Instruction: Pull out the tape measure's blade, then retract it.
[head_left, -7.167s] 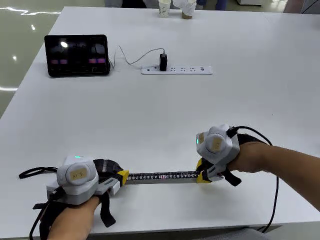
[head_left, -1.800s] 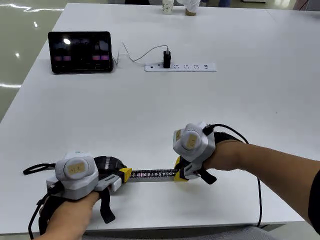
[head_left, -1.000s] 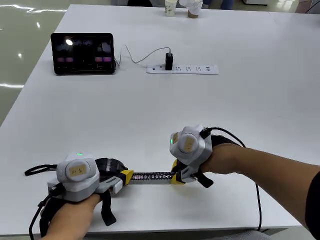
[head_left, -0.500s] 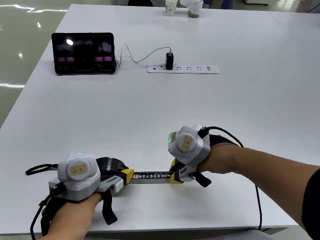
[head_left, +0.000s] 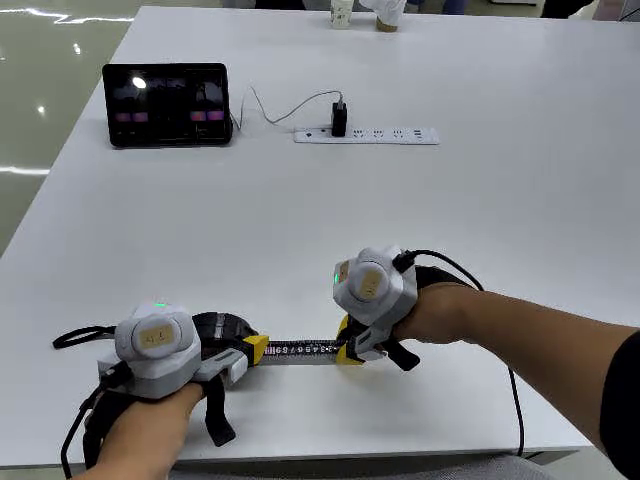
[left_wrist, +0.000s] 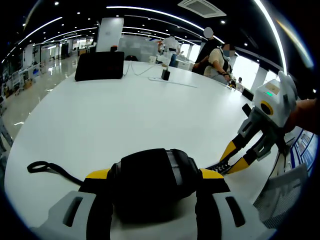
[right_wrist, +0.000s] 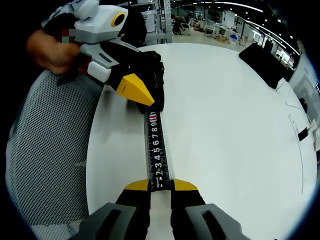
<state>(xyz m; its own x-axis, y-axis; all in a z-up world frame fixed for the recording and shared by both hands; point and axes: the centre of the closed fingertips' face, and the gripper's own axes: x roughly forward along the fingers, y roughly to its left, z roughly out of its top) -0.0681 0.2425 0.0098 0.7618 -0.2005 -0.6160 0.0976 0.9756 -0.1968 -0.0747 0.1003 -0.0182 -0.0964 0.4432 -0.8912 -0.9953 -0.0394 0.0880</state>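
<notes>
A broad white surface (head_left: 300, 200) fills the head view. At its far left stands a black rectangular tablet (head_left: 166, 104), its screen lit with dim coloured patches. To the tablet's right lies a long white power strip (head_left: 366, 136), and a thin cable runs between the two.

Near the front edge a person holds two grey-and-white tongs with yellow tips. The left tongs (head_left: 245, 347) sit low on the surface and are clamped on the round black tape measure (head_left: 222, 330). In the left gripper view the tape measure's body is wedged between both jaws and touches each.

The right tongs (head_left: 347, 352) stand close by to the right, tilted down. They are closed on the free end of the numbered metal blade (head_left: 300, 349). In the right gripper view the blade lies flat on the surface. It runs straight from the pinched tip between the two yellow jaw ends to the tape measure's mouth, and the digits up to 9 are legible. Only a short stretch of blade is drawn out between the two tongs.

A black loop strap (head_left: 75, 335) lies on the surface just left of the left tongs. A small black charger plug (head_left: 339, 120) sits in the power strip's left end. Two pale cups (head_left: 343, 12) stand at the far edge, cut off by the frame.
</notes>
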